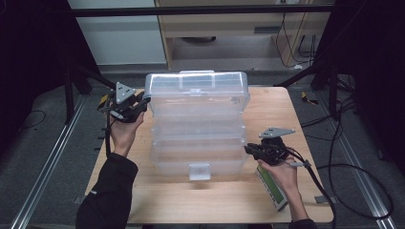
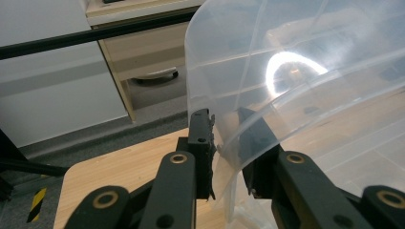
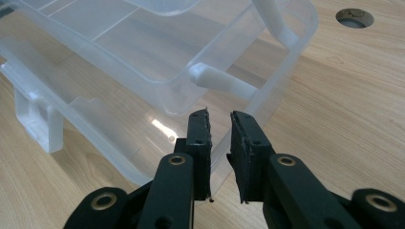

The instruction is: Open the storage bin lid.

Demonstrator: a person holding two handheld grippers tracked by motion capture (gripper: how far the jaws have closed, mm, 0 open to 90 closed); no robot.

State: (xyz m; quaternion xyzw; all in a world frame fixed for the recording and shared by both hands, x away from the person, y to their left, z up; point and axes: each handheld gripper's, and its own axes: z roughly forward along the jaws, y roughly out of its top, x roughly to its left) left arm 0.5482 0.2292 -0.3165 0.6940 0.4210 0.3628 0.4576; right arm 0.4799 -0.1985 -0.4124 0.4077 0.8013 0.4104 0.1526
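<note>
Wooden table [image 1: 267,114] under everything, and I see a round hole [image 3: 355,17] in its top in the right gripper view. On the table sits a big clear plastic organizer box [image 1: 198,143], centred and open. Its lid [image 1: 197,90] stands raised at the far side, with dividers visible through it, and a white latch [image 1: 199,171] is on the near front edge. My left tongs [image 2: 224,143] are at the lid's far-left corner, with the lid edge running between the jaws. They're clamped narrow on the lid, holding it up. The left hand [image 1: 125,131] is below them, in a dark sleeve. My right tongs [image 3: 219,131] are at the box's near-right corner, jaws nearly together with a thin gap. The tips sit right at the base rim; I can't tell whether they pinch it or just touch it. A white hinge arm [image 3: 224,82] inside the box is just beyond them. A green-and-white flat device [image 1: 272,188] lies on the table under the right hand [image 1: 284,176].
</note>
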